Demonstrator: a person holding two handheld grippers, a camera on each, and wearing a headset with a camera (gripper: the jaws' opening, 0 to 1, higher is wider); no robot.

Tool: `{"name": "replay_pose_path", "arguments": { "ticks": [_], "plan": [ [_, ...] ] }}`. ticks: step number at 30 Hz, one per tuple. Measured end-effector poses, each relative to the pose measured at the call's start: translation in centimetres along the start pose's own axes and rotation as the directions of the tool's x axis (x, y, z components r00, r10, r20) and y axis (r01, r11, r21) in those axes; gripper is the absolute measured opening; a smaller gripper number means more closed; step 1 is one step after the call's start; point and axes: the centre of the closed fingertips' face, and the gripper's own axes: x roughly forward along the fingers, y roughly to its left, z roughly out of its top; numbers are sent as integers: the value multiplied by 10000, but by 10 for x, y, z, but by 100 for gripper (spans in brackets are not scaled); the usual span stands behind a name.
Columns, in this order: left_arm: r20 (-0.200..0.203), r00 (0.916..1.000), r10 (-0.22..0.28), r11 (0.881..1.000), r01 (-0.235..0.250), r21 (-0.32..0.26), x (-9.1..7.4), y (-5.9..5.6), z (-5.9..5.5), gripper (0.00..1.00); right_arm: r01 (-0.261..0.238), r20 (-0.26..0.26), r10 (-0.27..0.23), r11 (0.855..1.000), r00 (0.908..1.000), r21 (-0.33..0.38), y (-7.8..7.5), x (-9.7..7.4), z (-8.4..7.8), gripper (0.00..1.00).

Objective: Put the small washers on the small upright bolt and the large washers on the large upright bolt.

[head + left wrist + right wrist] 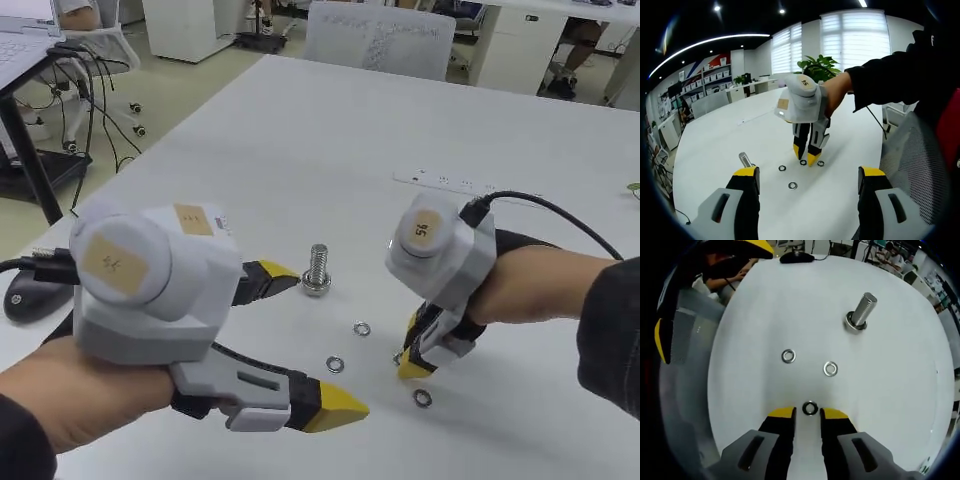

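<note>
One upright threaded bolt (317,268) (861,311) (744,159) stands mid-table with a washer around its base. Loose washers lie in front of it: one (362,328) (830,368), another (335,364) (788,356), and a third (423,398) nearest me. My right gripper (408,366) (808,414) (807,159) points down at the table, jaws a narrow gap apart, with a small washer (810,408) lying flat just at its tips. My left gripper (308,340) (809,173) hovers wide open at the left of the washers, holding nothing.
A white power strip (440,182) lies behind the bolt, and the right gripper's black cable (560,212) trails over the table. A black mouse (28,295) sits at the table's left edge. A grey chair (380,40) stands at the far edge.
</note>
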Motion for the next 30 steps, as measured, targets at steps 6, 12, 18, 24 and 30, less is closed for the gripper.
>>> {"name": "replay_pose_path", "arguments": {
  "ticks": [6,12,18,24,30],
  "plan": [
    [-11,10000,-44,10000,44,-23,1,0,0,80,165,-152,-168,9996,9997,-234,-1,1,1,19],
    [9,10000,-50,10000,50,-28,1,0,0,80,176,-170,-180,9996,9997,-225,0,1,2,17],
    [27,10000,-23,10000,23,-34,0,0,1,79,226,-133,-230,9993,9996,-304,-1,0,1,14],
    [37,10000,-28,10000,28,-24,1,0,2,79,203,-135,-208,9991,9997,-380,-2,0,0,13],
    [4,10000,-31,10000,31,-20,1,0,2,79,188,-131,-193,9990,9997,-416,-3,0,1,13]
  ]
}}
